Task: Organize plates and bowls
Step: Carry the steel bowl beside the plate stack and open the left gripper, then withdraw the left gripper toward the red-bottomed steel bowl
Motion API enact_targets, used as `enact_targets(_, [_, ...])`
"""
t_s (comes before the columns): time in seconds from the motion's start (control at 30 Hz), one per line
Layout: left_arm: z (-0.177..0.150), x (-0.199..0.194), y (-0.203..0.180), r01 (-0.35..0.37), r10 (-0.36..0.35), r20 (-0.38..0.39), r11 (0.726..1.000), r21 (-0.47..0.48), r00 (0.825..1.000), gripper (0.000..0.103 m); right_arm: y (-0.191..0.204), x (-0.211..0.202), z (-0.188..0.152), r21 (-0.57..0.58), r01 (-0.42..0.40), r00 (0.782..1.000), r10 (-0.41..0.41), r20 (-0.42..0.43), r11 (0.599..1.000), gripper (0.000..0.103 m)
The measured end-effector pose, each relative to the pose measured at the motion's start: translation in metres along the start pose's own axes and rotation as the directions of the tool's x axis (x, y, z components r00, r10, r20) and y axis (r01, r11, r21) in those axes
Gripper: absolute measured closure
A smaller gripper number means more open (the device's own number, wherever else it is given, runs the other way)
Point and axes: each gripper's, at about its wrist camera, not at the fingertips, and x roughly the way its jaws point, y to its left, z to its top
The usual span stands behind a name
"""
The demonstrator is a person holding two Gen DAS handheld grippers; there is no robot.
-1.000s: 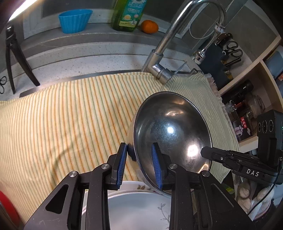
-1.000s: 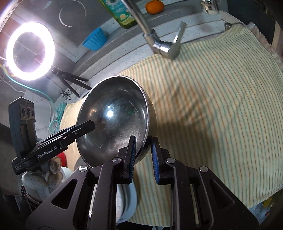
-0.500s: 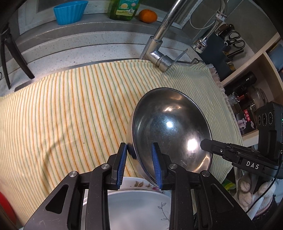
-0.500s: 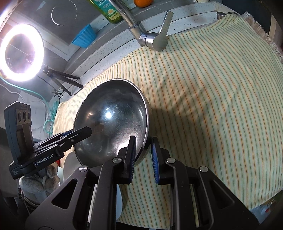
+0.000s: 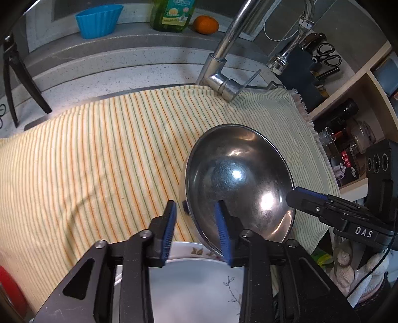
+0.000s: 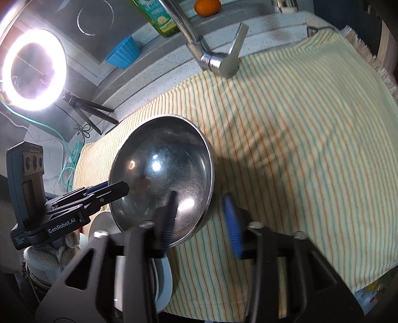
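The steel bowl (image 5: 238, 183) sits tilted on the striped cloth (image 5: 99, 159) that covers the bench, its hollow facing the cameras, near the cloth's front edge. The left tongs (image 5: 196, 229) straddle its rim, one blue pad (image 5: 169, 231) outside the wall and the other inside; the pads stand parted, the outer one clear of the metal. The right tongs (image 6: 202, 218) are spread wide on the opposite rim, one finger over the inside of the bowl and the other apart from its outer wall, so they grip nothing. Just below the bowl, a white plate (image 5: 194, 280) with a leaf print lies under the left tongs. Behind the cloth rises a chrome faucet (image 5: 221, 82). On the ledge beyond stand a blue cup (image 5: 98, 21), a green soap bottle (image 5: 171, 15) and an orange (image 5: 206, 24). A ring light (image 6: 33, 69) glows in the right wrist view.
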Motion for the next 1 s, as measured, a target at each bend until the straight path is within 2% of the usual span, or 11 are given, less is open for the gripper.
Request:
enact_targets(0.13, [0.0,-0.012,0.003,-0.007,0.007,0.026,1.0,0.001,1.0,0.064,0.005,-0.01,0.002,0.0,0.004,0.999,-0.004,0.032,1.0,0.045])
enact_targets(0.2, [-0.001,-0.02,0.005,-0.008,0.008,0.043,1.0,0.001,0.999,0.059,0.009,-0.016,0.002,-0.001,0.004,0.999,-0.004,0.05,1.0,0.037])
enact_targets(0.27, [-0.002,-0.029,0.009,-0.019,0.018,0.063,1.0,0.004,0.998,0.054,0.015,-0.023,0.003,-0.008,-0.005,0.997,0.006,0.071,1.0,0.034])
enact_targets(0.47, [-0.01,-0.069,0.03,-0.033,0.038,0.139,0.999,-0.037,0.99,0.053,0.044,-0.036,0.003,-0.061,-0.033,0.994,0.04,0.104,0.998,0.03])
enact_targets(0.7, [-0.035,-0.121,0.068,-0.042,0.072,0.235,0.991,-0.13,0.969,0.053,0.091,-0.04,-0.003,-0.149,-0.083,0.99,0.098,0.099,0.985,0.03])
enact_targets(1.0, [-0.084,-0.176,0.12,-0.079,0.173,0.321,0.955,-0.285,0.931,0.053,0.15,-0.028,-0.013,-0.249,-0.175,0.981,0.19,0.036,0.953,0.03])
